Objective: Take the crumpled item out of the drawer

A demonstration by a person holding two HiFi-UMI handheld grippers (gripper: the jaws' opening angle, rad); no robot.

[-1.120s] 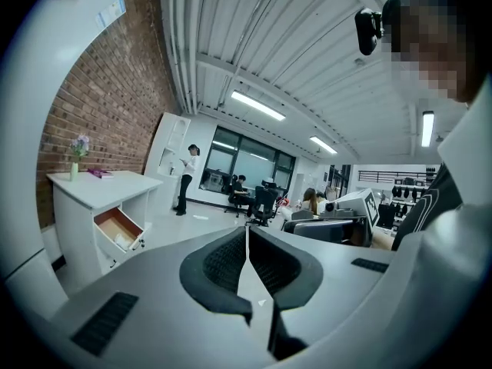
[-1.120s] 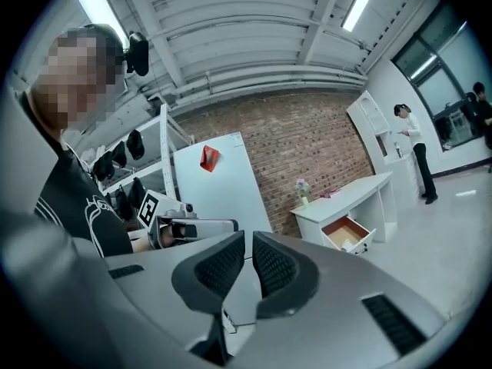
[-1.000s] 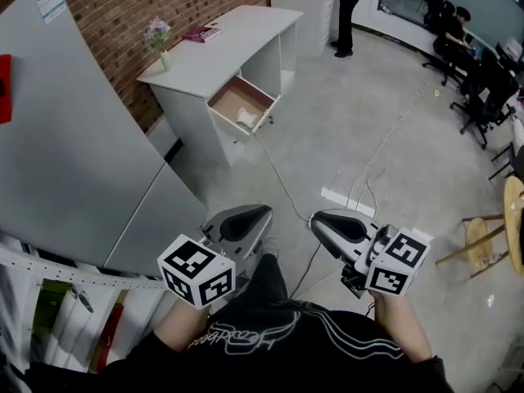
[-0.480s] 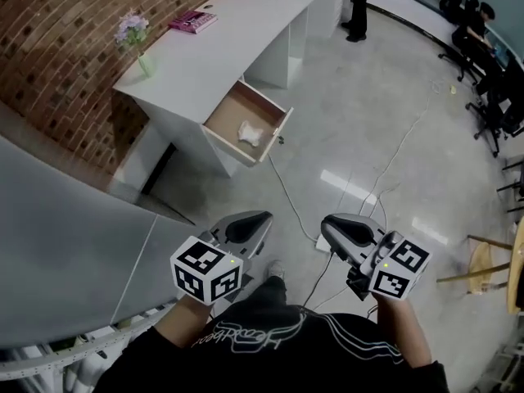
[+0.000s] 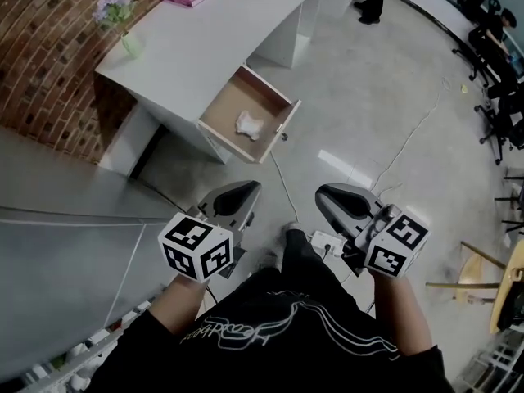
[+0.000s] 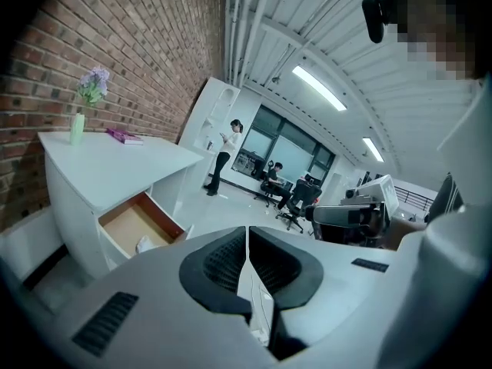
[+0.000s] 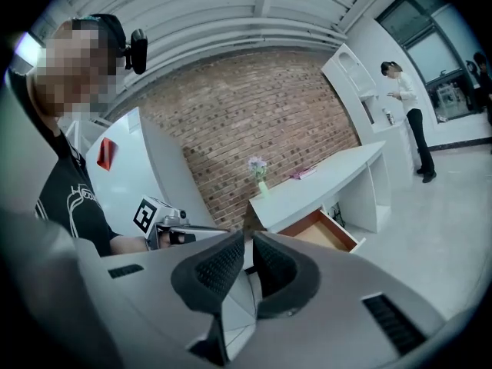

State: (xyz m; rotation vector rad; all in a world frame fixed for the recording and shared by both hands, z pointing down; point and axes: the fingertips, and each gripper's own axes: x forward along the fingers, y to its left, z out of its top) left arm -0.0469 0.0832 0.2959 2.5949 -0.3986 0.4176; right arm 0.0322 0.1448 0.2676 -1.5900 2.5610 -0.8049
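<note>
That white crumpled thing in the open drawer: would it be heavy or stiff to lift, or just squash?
Probably light: the wad looks like crumpled paper or tissue and takes up little of the drawer. It would likely squash somewhat when squeezed, judging by its creases. It seems unlikely to roll, since its shape is lumpy rather than round.

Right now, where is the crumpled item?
In the head view, the crumpled white item lies in the open drawer of the white desk, upper centre, near the drawer's front.

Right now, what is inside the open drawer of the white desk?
One white crumpled item lies on the drawer's brown bottom; nothing else shows. The drawer's rear, under the desktop, is covered.
</note>
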